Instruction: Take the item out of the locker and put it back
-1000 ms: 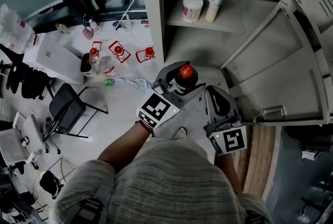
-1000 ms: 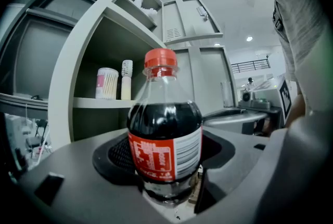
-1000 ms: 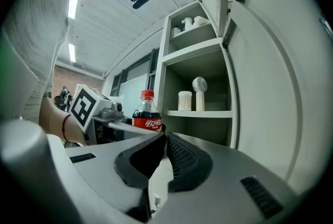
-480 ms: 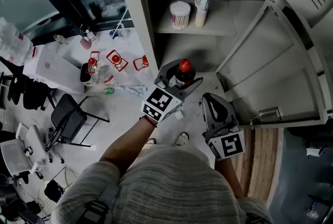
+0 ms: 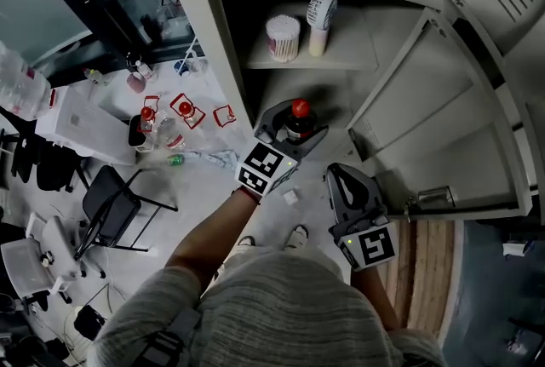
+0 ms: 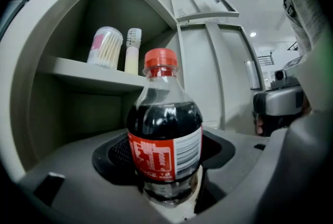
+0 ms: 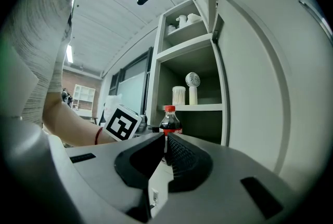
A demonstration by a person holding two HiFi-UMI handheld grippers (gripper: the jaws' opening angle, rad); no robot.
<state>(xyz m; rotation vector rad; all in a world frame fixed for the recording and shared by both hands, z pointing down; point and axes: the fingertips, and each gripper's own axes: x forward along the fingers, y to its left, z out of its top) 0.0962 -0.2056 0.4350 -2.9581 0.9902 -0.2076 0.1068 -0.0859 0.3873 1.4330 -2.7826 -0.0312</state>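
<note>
Dark cola bottle of clear plastic with red cap point(image 6: 164, 129) stands upright between the left tongs point(image 5: 295, 125), pinched at its body, before the open grey metal locker point(image 5: 204, 33). To their right, the right tongs point(image 7: 163, 140) are pressed together, empty.

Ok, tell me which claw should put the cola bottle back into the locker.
Left. The left claw grips the cola bottle upright, right in front of the lower compartment of the locker. The right claw is shut and empty, and hangs back near the open door.
</note>
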